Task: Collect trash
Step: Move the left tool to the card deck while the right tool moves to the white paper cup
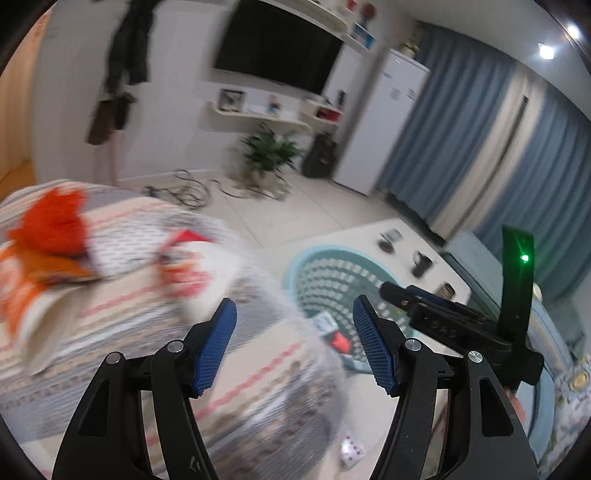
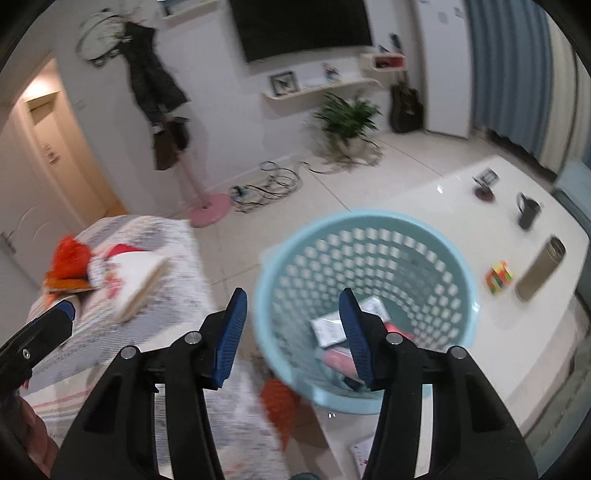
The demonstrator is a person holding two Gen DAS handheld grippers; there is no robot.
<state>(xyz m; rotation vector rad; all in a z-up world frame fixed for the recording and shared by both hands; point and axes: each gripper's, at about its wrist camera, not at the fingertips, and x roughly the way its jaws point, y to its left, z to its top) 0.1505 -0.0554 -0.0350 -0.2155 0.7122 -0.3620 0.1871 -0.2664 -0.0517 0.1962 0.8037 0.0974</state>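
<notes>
Black linkage arms and blue ribbed pads fill the bottom of both wrist views. On the right gripper point(image 2: 291, 336) the jaws stand wide apart with nothing between them; it tilts down and hangs above the near rim of a light blue perforated wastebasket point(image 2: 458, 314). Its right pad point(image 2: 356, 332) lies over the basket's inside, its left pad over the gap between the basket and a striped, patterned cushion point(image 2: 166, 317). Inside the basket, just past the right pad, lie a white wrapper point(image 2: 327, 326) and a pink packet point(image 2: 338, 360). Below the basket's near rim an orange scrap point(image 2: 279, 402) shows, blurred.

Similarly spread and empty, the left gripper point(image 1: 293, 341) points out over the cushion edge, with the basket ahead of its right pad. The right gripper's dark body crosses that view just to the right, a green light glowing on it. Left and ahead of the left gripper, on the cushion, sits a heap of trash: a crumpled red-orange bag point(image 1: 55, 225) and a white printed packet point(image 1: 188, 266), both smeared by motion. A small white card with red marks point(image 1: 351, 448) lies on the floor below, between the jaws.

To the right of the basket stretches a white table point(image 2: 424, 206) carrying a colourful cube puzzle point(image 2: 499, 282), a metal flask point(image 2: 541, 267), and a dark mug point(image 2: 528, 211). Farther off are tangled cables point(image 2: 269, 184), a potted plant point(image 2: 349, 120), a guitar point(image 2: 406, 105), a coat stand with a pink base point(image 2: 208, 210), and a wall-mounted television point(image 2: 303, 27).
</notes>
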